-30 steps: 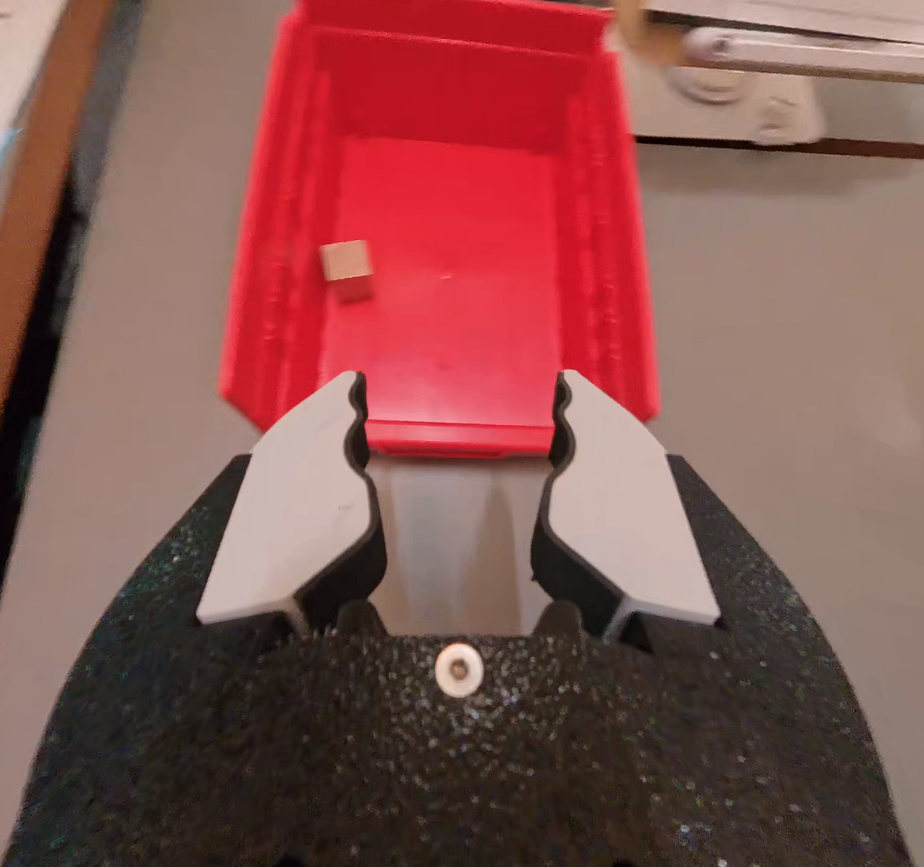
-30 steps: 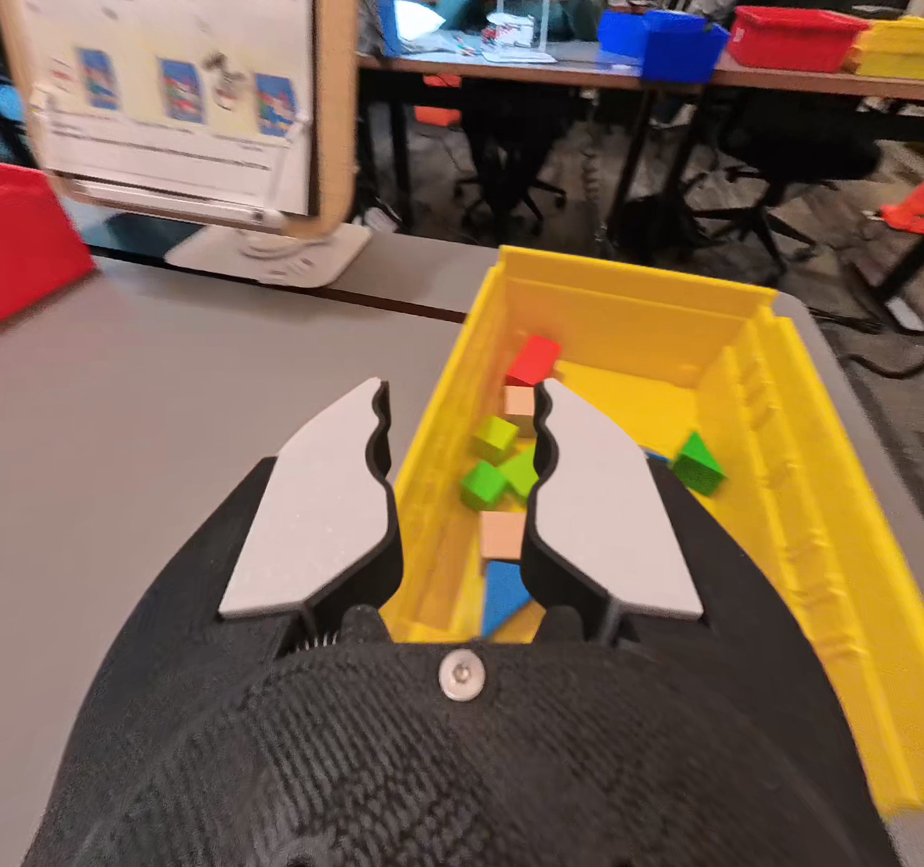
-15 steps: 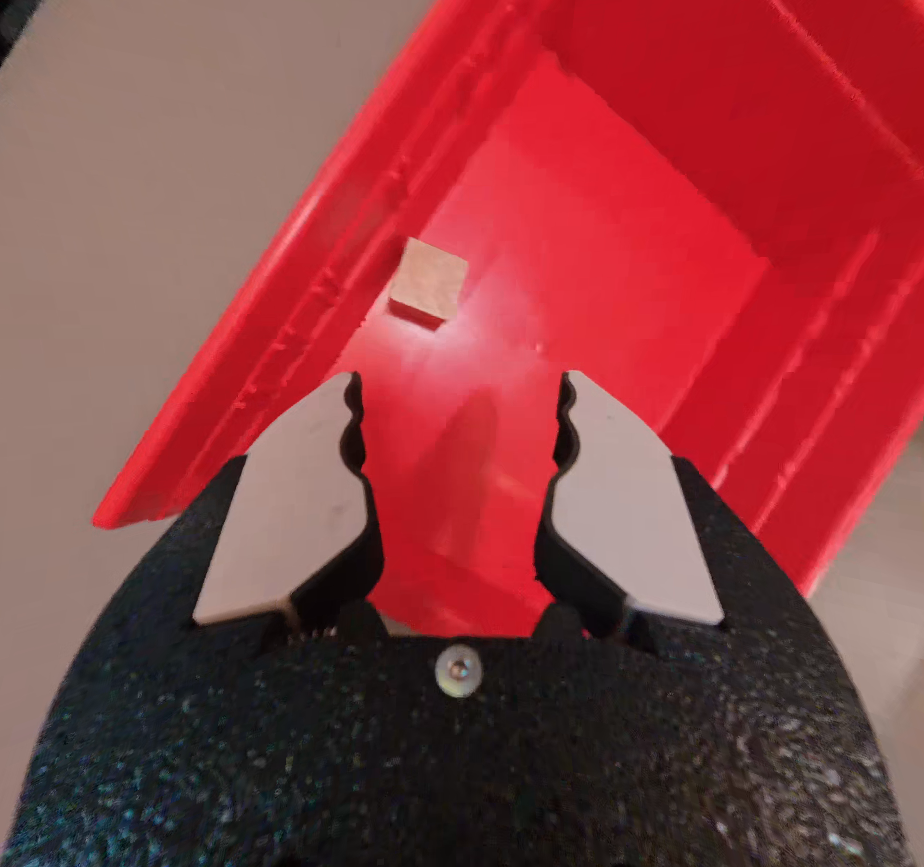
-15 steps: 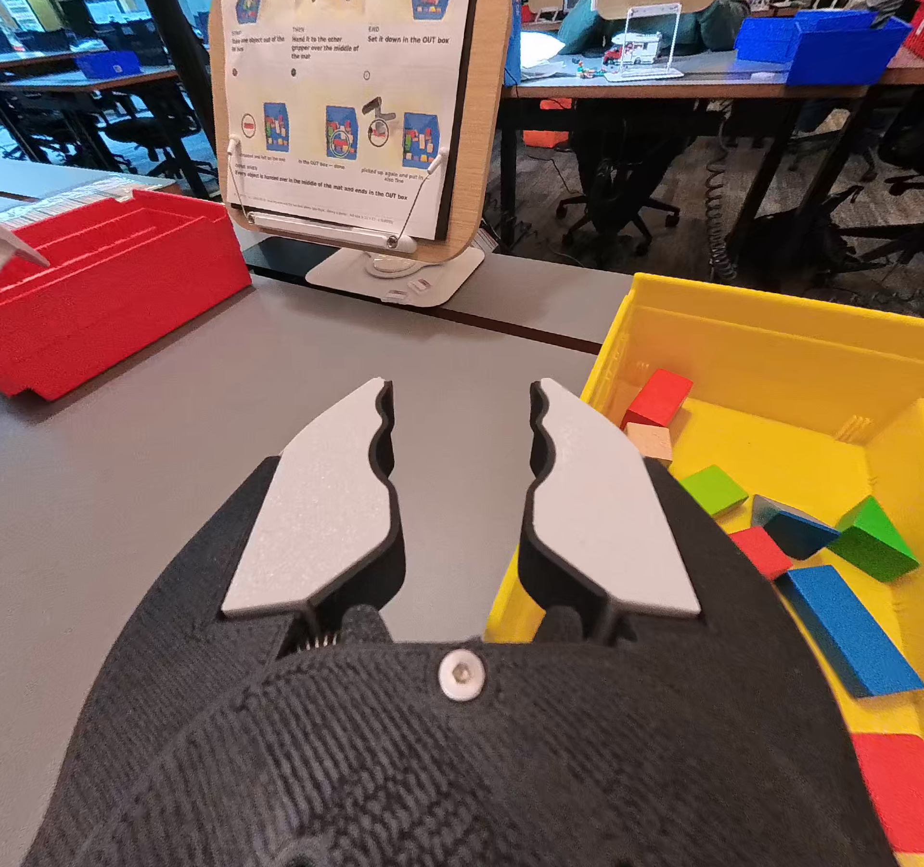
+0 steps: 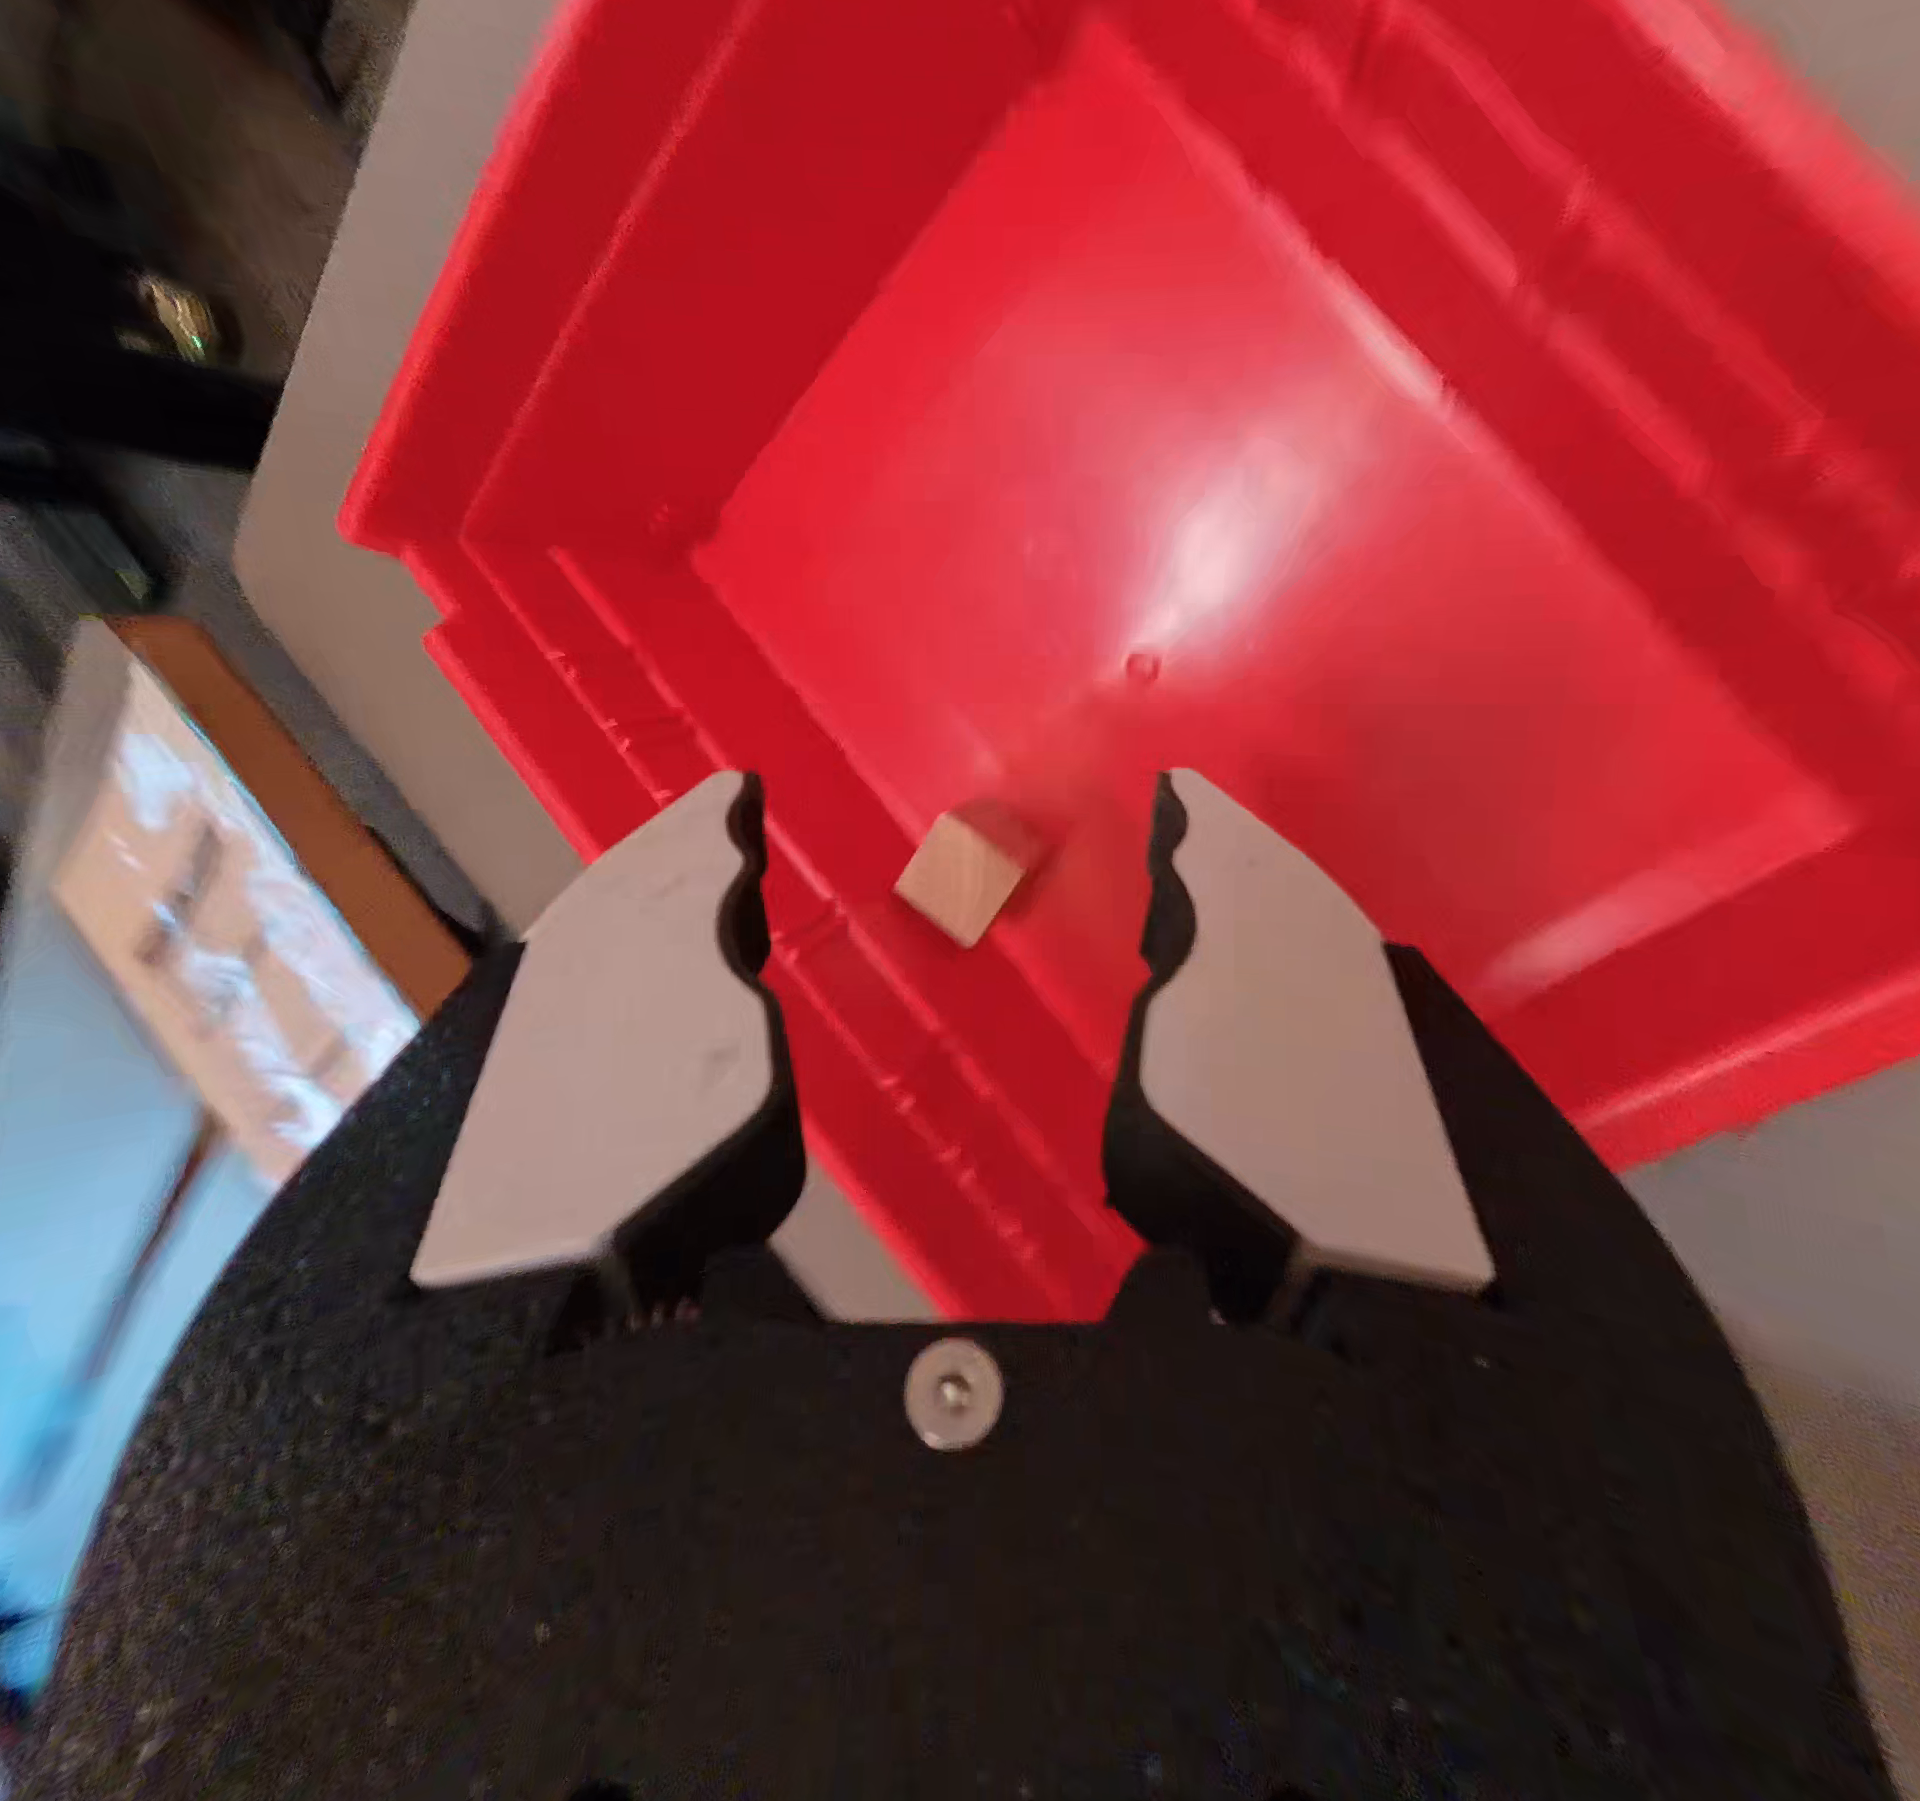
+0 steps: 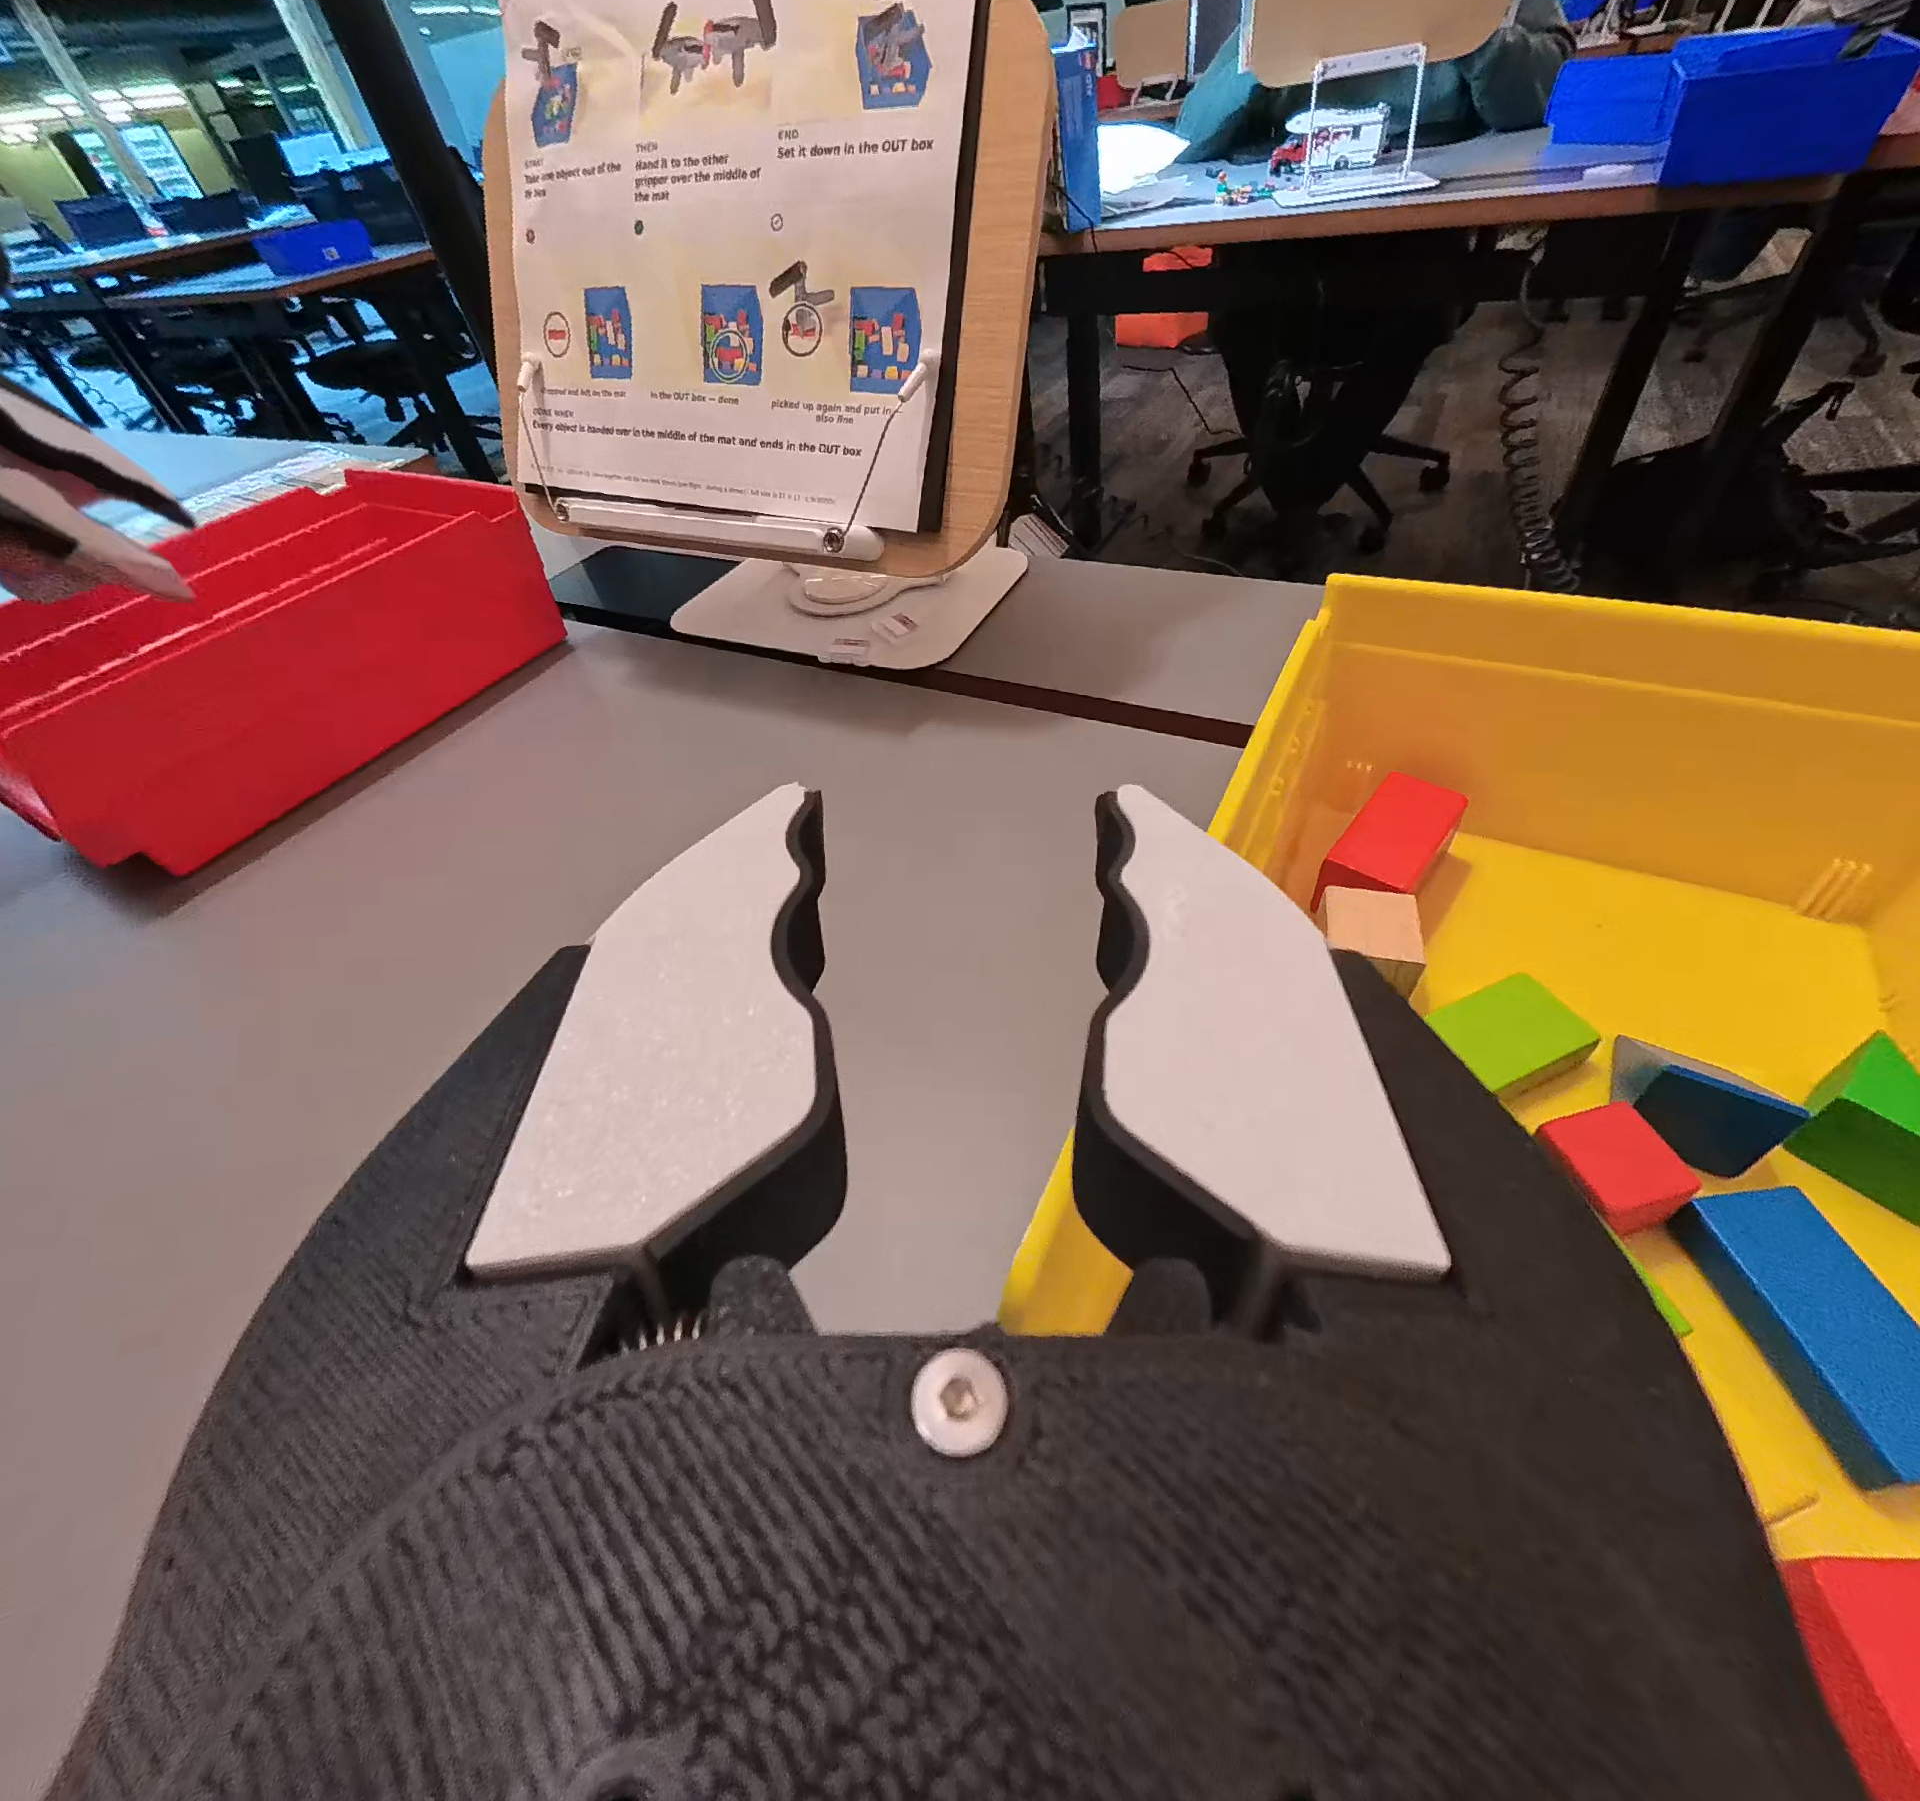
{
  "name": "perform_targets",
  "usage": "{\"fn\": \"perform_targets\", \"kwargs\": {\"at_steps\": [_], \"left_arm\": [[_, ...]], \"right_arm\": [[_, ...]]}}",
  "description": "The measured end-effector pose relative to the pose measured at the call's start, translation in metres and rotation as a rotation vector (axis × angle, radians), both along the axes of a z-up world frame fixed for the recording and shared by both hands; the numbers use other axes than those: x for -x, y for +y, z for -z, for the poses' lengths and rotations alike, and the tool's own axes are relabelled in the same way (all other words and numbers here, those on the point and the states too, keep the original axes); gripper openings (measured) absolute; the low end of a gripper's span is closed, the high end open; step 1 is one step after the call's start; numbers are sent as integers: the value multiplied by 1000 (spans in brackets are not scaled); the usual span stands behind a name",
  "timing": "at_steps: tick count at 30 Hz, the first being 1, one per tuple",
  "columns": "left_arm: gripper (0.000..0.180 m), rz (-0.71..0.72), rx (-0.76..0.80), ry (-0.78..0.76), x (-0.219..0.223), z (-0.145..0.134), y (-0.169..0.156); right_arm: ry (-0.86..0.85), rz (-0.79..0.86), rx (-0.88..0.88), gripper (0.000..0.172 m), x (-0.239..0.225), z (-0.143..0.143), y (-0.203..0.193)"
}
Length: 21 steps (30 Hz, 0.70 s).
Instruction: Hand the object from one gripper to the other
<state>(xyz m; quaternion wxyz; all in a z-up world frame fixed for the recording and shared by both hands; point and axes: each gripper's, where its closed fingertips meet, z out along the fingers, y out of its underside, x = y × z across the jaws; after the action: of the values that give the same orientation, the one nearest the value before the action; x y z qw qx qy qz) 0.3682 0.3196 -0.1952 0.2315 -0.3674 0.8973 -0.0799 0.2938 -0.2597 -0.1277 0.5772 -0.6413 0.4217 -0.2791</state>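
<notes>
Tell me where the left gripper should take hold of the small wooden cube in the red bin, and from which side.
Grip the wooden cube across two opposite flat side faces, coming down from above. It lies alone on the red bin floor near one side wall, turned diagonal to the open left gripper, so the gripper probably needs a twist until its fingers run parallel to the faces, keeping the wall-side finger clear.

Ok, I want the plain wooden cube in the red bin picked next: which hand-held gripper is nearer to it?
Left. The left hand-held gripper hangs open over the red bin, the cube below its fingers. The right one is over bare table beside the yellow bin.
</notes>
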Motion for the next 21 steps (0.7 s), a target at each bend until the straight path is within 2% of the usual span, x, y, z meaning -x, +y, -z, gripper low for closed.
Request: {"fn": "perform_targets", "kwargs": {"at_steps": [1,5,7,13,16,21], "left_arm": [[64,69,-68,43,3,4,5],[68,226,-214,236,15,31,21],[62,272,-288,281,13,41,28],[59,415,-491,467,14,63,43],[59,450,-575,534,15,70,53],[53,464,-638,559,12,83,62]], "right_arm": [[2,1,-2,51,0,0,0],[6,7,-3,51,-2,3,-1],[14,2,-3,51,-2,4,1],[13,-5,23,51,-1,5,6],[19,-6,30,51,-2,8,7],[39,-14,33,51,-4,16,9]]}}
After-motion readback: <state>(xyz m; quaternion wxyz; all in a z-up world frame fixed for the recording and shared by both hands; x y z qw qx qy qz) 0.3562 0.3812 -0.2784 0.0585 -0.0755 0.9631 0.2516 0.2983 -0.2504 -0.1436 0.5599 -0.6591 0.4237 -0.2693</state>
